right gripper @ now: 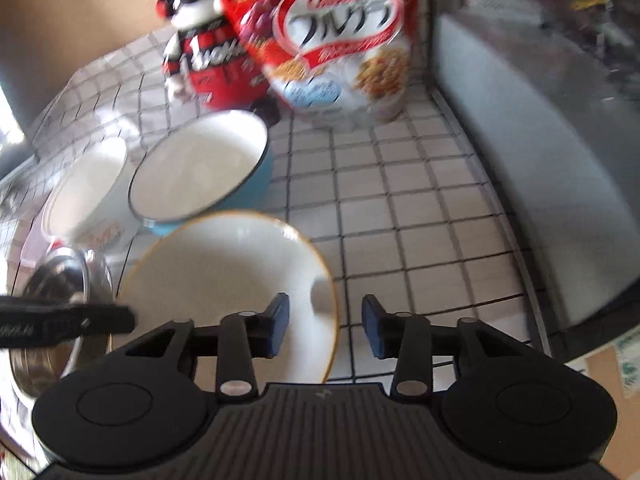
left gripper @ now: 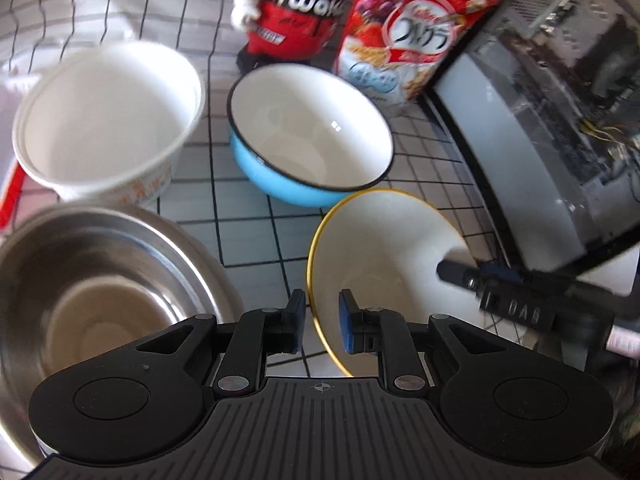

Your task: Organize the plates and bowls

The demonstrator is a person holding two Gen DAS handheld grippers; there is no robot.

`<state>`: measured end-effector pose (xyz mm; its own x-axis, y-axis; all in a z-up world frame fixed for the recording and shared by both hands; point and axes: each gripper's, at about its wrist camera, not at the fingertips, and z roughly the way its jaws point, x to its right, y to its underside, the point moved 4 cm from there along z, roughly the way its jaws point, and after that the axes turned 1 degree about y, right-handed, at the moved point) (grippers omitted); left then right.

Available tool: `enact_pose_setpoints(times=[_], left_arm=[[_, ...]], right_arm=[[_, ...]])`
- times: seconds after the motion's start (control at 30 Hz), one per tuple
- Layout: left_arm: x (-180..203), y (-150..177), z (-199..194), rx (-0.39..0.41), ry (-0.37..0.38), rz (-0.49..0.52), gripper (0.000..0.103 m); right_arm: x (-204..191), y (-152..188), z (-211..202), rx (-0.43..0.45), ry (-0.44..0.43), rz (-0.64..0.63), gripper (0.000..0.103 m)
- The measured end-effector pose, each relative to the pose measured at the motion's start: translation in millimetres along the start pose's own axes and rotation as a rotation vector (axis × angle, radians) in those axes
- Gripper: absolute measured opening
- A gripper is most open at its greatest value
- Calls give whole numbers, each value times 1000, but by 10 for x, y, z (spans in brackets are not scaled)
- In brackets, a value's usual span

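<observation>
A white gold-rimmed plate [left gripper: 384, 240] tilts beside a blue bowl [left gripper: 308, 132] with a white inside. Left of that stands a white paper bowl [left gripper: 108, 116], and nearest, a steel bowl [left gripper: 100, 280], all upright.

Open tiled counter [right gripper: 420, 216] is being left free right of the gold-rimmed plate [right gripper: 224, 272], bounded by the grey appliance [right gripper: 532, 200]. The far side is being blocked by the blue bowl [left gripper: 308, 136], white bowl [left gripper: 108, 120] and cereal box [right gripper: 332, 36]; the left, by the steel bowl [left gripper: 96, 292].
</observation>
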<state>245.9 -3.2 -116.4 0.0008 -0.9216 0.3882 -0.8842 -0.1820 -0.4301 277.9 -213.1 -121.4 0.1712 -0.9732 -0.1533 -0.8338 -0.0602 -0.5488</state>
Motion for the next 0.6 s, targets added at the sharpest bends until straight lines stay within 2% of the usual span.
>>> enact_pose_setpoints(times=[0.13,0.2,0.27,0.3,0.33,0.37,0.43,0.5,0.6], left_arm=[[-35,-110,-269,78,16,43,20],[-43,-217,-402,160,34,63,20],[-76,-345,-520,244,50,35,20],[-103,-406,-570,276,73,6,20],[-125,-466,-610,300,103,-20,20],[-134,-519,-641,321,130,-32,20],[-116,-599,-691,368,131,-22,20],[-129,-656,-704,397,89,-42,19],[-141,-700,-680,392,86,-60,16]], right_arm=[[-87,-163,-184,54,52,6,47],[-172,-292,-243,64,68,3,49],[-237,-456,-264,66,67,7,50],[-268,-545,-274,68,59,8,56],[-307,-629,-288,77,51,4,68],[-360,-706,-303,96,45,-12,75],[-471,-829,-344,164,21,-61,88],[-565,-910,-351,198,15,-91,91],[-700,-1003,-263,194,45,-156,92]])
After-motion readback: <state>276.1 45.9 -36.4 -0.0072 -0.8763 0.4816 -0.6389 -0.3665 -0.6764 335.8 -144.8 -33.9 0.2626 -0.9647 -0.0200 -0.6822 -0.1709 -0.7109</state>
